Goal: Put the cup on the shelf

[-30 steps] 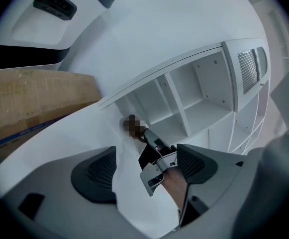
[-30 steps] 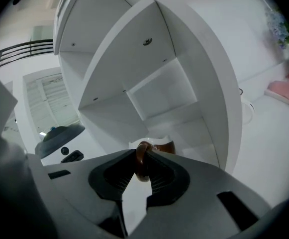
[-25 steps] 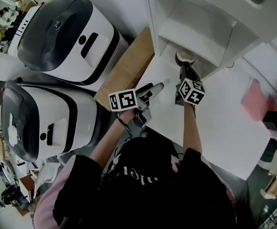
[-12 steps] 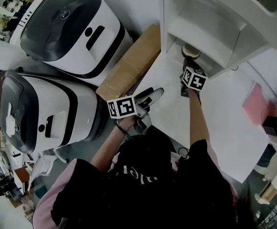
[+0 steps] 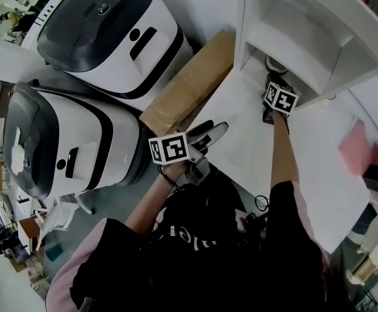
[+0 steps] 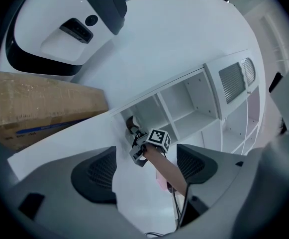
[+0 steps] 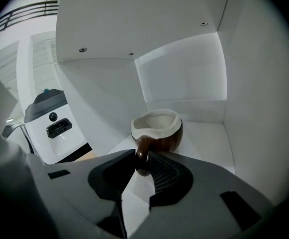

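Note:
A brown cup [image 7: 156, 128] with a cream inside is in the lowest compartment of the white shelf [image 7: 204, 133]. My right gripper [image 7: 142, 164] is shut on its handle. Whether the cup's base touches the compartment floor I cannot tell. In the head view the cup [image 5: 274, 64] shows just inside the shelf [image 5: 244, 25], with the right gripper [image 5: 271, 78] reaching in behind it. My left gripper [image 5: 215, 130] hangs open over the table's near left edge, with nothing in it. In its own view the left gripper [image 6: 146, 168] looks across at the cup [image 6: 131, 123].
The shelf stands on a white table [image 5: 260, 148]. A cardboard box [image 5: 189, 83] lies along the table's left side. Two large white and dark grey machines [image 5: 110, 31] [image 5: 52, 148] stand further left. A pink thing [image 5: 358, 145] lies at the table's right.
My right gripper has carried the cup forward, deeper into the lowest shelf compartment. The left gripper has stayed open at the table's edge.

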